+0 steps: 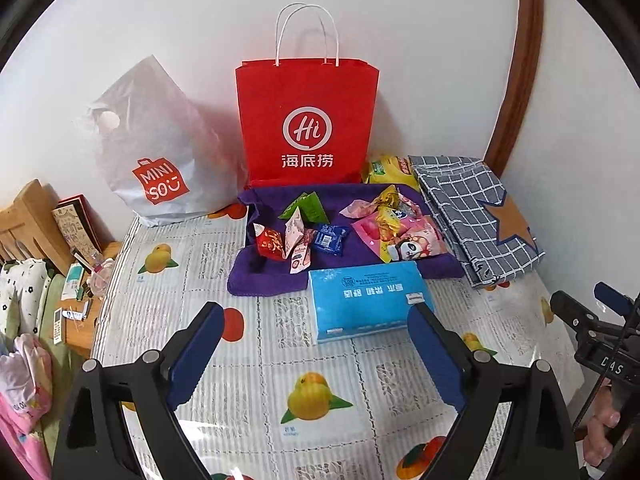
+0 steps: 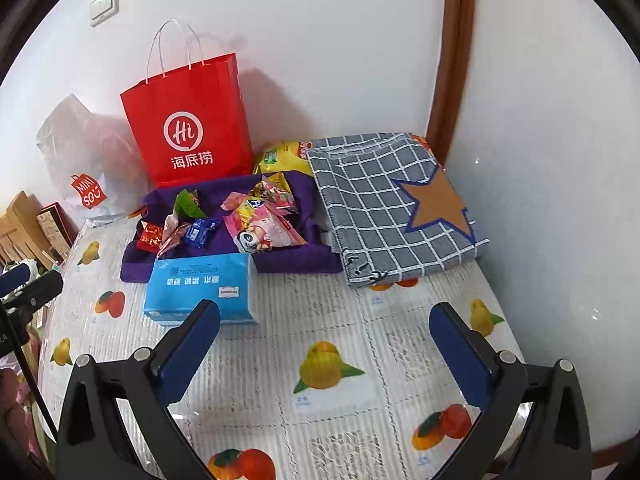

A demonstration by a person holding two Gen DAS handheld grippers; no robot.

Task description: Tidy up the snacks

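Several small snack packets (image 1: 304, 228) lie on a purple cloth (image 1: 256, 276) at the back of the table, with a pile of pink and yellow packets (image 1: 400, 232) to their right. In the right wrist view the same snack packets (image 2: 188, 224) and purple cloth (image 2: 296, 260) sit left of centre. A yellow snack bag (image 1: 390, 170) rests behind the cloth. My left gripper (image 1: 318, 314) hangs open over the tablecloth, in front of a blue tissue pack (image 1: 360, 300). My right gripper (image 2: 324, 314) is open too, to the right of the blue tissue pack (image 2: 200, 288). Nothing is between either pair of fingers.
A red paper bag (image 1: 306, 120) and a white plastic bag (image 1: 160, 152) stand against the wall. A folded grey checked cloth with a star (image 1: 476, 216) lies at the back right. The fruit-print tablecloth (image 1: 312, 400) covers the table. A wooden shelf with clutter (image 1: 60, 264) is left.
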